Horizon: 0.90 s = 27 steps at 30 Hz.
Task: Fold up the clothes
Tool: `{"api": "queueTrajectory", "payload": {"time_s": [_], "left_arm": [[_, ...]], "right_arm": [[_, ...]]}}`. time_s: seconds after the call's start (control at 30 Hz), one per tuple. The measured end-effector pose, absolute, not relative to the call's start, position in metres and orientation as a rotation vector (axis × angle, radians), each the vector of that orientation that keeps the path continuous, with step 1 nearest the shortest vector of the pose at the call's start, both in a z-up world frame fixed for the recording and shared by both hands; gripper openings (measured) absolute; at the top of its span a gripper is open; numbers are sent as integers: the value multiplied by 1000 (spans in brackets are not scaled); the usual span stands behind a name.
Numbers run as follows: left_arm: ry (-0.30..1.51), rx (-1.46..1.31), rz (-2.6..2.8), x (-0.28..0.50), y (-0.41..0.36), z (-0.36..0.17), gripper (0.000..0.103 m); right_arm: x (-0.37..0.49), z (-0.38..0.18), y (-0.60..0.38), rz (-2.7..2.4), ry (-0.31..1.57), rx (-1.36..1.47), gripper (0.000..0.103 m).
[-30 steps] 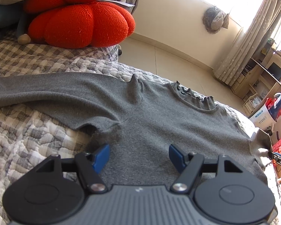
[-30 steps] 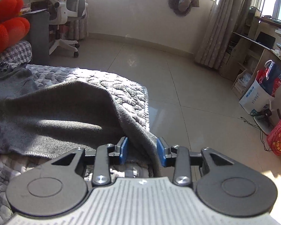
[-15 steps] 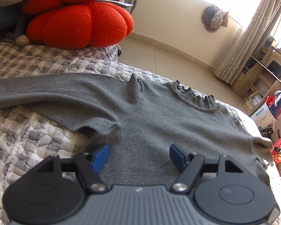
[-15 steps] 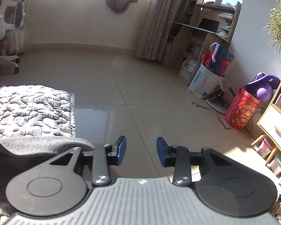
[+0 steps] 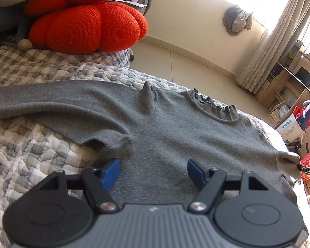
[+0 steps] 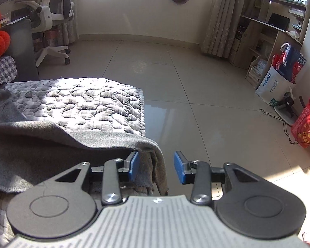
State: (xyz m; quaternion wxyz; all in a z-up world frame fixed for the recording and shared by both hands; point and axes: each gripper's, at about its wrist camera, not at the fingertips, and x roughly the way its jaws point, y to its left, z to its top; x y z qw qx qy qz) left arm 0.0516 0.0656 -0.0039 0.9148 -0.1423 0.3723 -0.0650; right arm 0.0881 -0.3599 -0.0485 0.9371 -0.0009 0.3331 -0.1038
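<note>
Left wrist view, grey sweater [image 5: 175,136] spread on quilt [image 5: 20,155], both grippers' fingers released.

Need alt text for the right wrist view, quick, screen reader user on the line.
The open right gripper sits at the corner of a quilted bed, with a fold of the grey sweater draped between its blue fingers. Beyond lie tiled floor and a desk.
</note>
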Motion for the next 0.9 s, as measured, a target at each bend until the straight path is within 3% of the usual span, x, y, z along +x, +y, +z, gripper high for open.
{"api": "queueTrajectory", "payload": {"time_s": [0.37, 0.73, 0.8, 0.9], "left_arm": [[764, -287, -135, 52, 66, -4, 74], [756, -341, -127, 56, 75, -3, 74], [746, -361, -119, 58, 78, -1, 74], [738, -395, -82, 62, 80, -3, 74]], "right_arm": [[106, -45, -331, -274, 546, -14, 41], [105, -40, -335, -347, 557, 28, 43], [102, -29, -325, -241, 524, 42, 45], [105, -22, -288, -51, 520, -32, 56]]}}
